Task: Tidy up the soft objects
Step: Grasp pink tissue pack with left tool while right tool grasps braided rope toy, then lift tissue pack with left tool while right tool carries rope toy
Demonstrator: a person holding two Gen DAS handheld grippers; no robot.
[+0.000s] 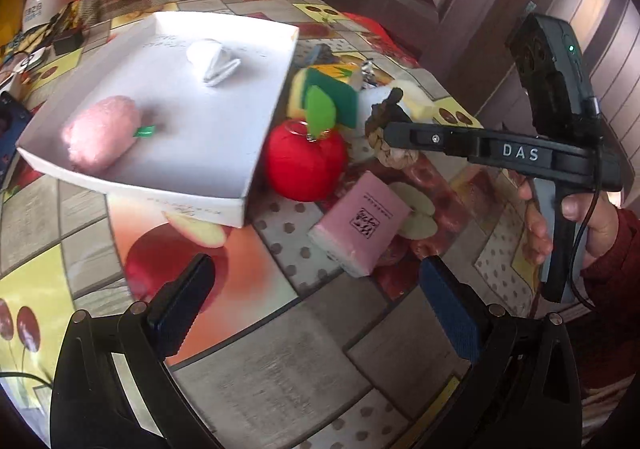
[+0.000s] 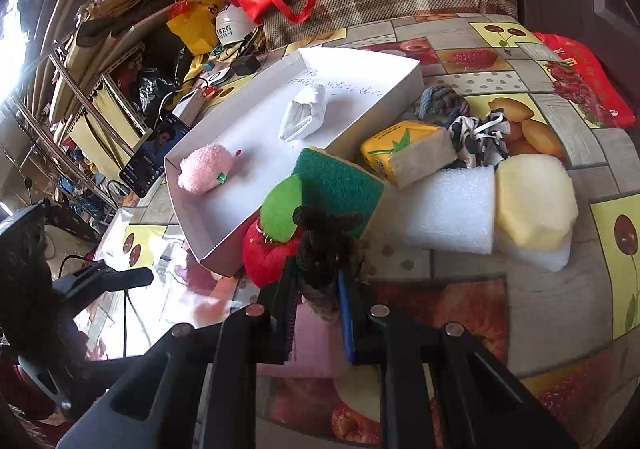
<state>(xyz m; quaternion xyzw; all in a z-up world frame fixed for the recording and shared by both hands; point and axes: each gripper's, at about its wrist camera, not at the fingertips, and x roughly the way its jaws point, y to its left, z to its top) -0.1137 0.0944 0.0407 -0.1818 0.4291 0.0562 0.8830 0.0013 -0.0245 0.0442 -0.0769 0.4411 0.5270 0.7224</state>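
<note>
Your right tool (image 2: 318, 285) is clamped on a dark braided rope toy (image 2: 326, 245), held just above the tabletop (image 2: 460, 269) beside the red plush apple (image 2: 266, 257) at the near corner of the white box (image 1: 224, 205). Your left tool (image 1: 316, 313) hangs open and empty over the tabletop, short of the pink tissue pack (image 1: 362, 227). Inside the box lie a pink plush (image 2: 202, 169) and a white folded cloth (image 2: 304, 115).

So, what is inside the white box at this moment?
Inside the white box lie a pink plush toy and a white folded bundle, apart from each other. Handwriting marks the floor. The near wall hides a strip.
</note>
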